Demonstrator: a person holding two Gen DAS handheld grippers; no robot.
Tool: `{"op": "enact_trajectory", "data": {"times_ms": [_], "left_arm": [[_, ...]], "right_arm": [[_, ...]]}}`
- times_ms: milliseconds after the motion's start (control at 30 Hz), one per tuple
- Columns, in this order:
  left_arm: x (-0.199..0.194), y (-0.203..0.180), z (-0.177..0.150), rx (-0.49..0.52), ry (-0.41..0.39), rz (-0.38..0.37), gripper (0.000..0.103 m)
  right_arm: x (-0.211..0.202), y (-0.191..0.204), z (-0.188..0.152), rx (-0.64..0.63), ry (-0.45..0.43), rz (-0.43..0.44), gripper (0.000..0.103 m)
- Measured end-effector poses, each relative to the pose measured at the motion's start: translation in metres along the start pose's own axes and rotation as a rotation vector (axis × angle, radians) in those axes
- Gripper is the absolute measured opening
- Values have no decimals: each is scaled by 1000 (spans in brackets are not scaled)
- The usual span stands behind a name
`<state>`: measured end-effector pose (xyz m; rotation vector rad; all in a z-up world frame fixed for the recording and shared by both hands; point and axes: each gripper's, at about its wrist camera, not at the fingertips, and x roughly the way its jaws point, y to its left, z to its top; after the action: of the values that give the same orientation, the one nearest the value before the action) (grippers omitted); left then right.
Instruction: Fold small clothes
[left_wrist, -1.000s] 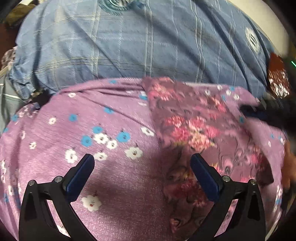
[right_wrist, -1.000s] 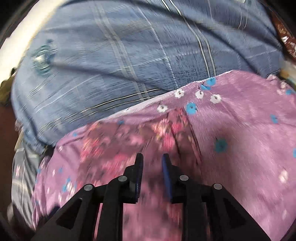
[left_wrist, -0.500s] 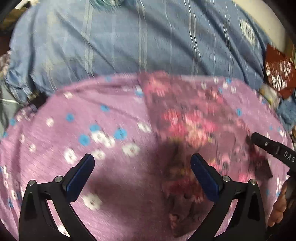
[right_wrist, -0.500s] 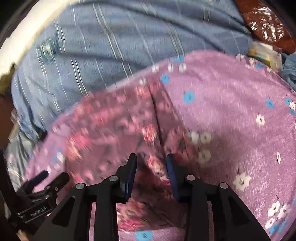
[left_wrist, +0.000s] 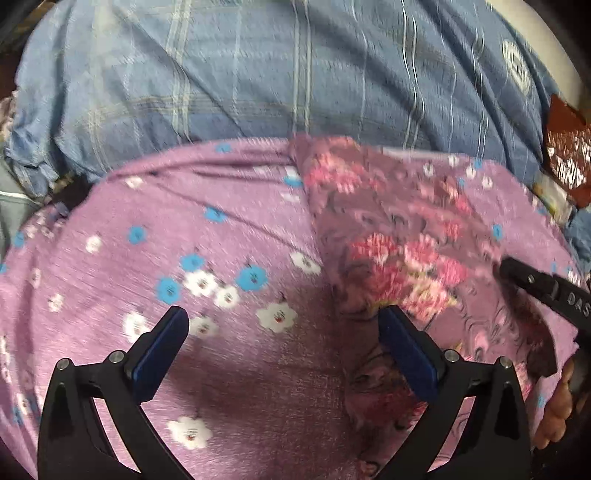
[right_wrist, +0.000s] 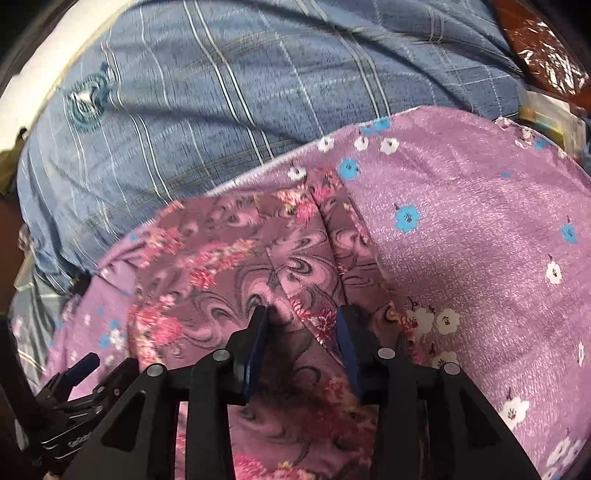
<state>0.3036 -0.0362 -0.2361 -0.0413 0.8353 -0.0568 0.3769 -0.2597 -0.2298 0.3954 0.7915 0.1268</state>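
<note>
1. The left gripper (left_wrist: 282, 332) has its jaws spread wide, with nothing between the blue pads; it hovers over the purple flowered cloth (left_wrist: 207, 236), angled downward, and whether the tips touch the fabric cannot be told.
2. The right gripper (right_wrist: 301, 325) has its jaws at a narrow gap and they have just been opening; a raised fold of the dark rose-patterned piece (right_wrist: 236, 266) stands between the pads, which do not visibly press on it.
3. In the left wrist view the right gripper enters from the right edge, with the fingers of the person's hand (left_wrist: 557, 410) at the near right corner.
4. The dark rose-patterned piece lies on top of the purple flowered cloth, running from the far edge toward the near side.
5. Both lie on a blue checked sheet (left_wrist: 258, 74) that fills the far part of the scene.
6. A red-brown patterned object (left_wrist: 565, 147) sits at the far right, beside the sheet.
</note>
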Motion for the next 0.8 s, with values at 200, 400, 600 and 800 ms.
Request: {"op": "enact_trajectory", "data": {"times_ms": [200, 400, 600, 800], "left_arm": [[-10, -3, 0, -3, 8, -54, 103], [15, -33, -15, 127, 126, -126, 103], [21, -23, -12, 45, 163, -198, 103], [-3, -6, 2, -9, 68, -199, 103]], "right_arm": [[-39, -4, -5, -21, -59, 30, 40], [-9, -21, -15, -17, 121, -14, 41], [-10, -27, -16, -8, 122, 21, 43], [-28, -33, -7, -1, 81, 84, 44]]}}
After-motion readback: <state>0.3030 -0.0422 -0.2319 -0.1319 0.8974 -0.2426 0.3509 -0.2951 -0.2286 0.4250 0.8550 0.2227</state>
